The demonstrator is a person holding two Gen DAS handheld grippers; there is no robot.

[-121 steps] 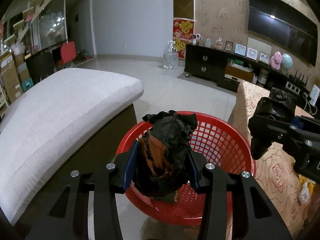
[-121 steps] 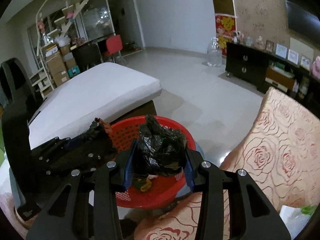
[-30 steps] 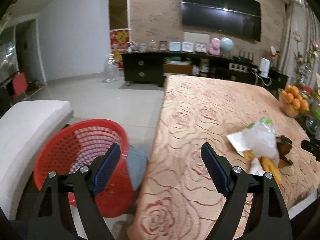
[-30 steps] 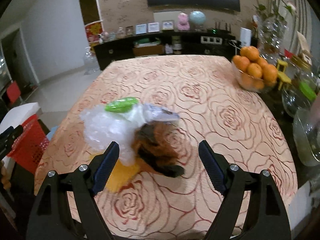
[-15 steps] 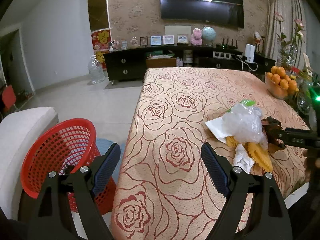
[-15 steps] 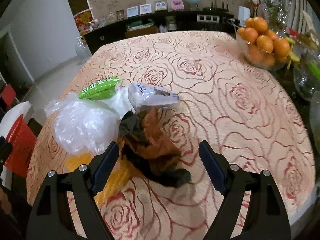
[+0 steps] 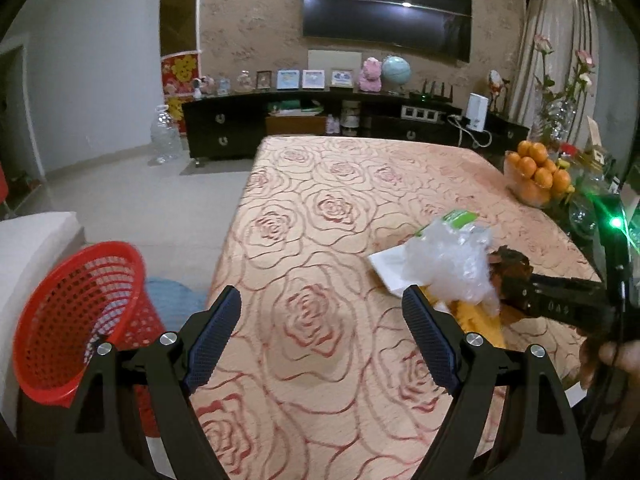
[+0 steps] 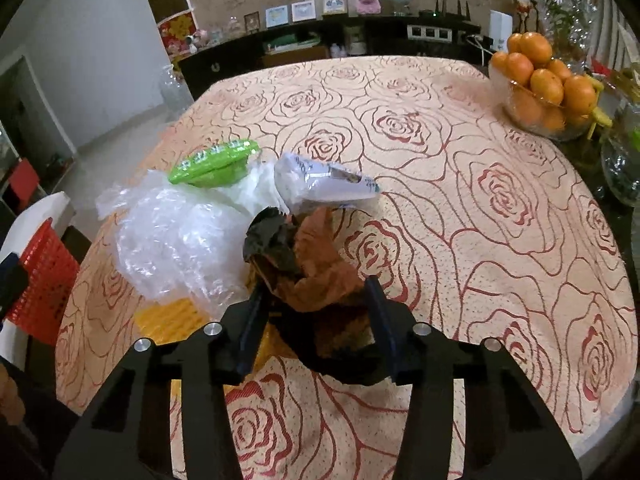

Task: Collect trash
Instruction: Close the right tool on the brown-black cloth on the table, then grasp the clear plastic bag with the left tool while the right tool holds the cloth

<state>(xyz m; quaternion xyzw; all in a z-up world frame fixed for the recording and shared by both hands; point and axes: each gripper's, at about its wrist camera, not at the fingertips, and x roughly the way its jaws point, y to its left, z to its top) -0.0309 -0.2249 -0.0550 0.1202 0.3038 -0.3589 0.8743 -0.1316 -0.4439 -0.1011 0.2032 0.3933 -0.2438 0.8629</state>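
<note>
Trash is gathered in one heap on the rose-patterned tablecloth, toward the table edge nearest the red basket, which stands on the floor just beside that edge so that each piece can be carried a short way and dropped in. The right gripper is being closed around the brown-and-black crumpled wad at the near side of the heap; the wad lies between the jaws and both pads are seen pressed into its flanks, so it is judged to be clamped, though not yet lifted off the cloth. The wad was probably chosen because it sits free at the heap's edge and is bulky enough to be pinched from both sides.

The left gripper is held wide apart over bare cloth with nothing between its jaws, pointed toward the heap as if kept ready for the next piece.

The wad is seen as rumpled, soft sheet material, rust-brown on top and glossy black beneath. Clear crinkled plastic lies touching it on the left, with a green packet and a white printed wrapper behind. Something yellow is partly hidden under the plastic; what it is cannot be told.
</note>
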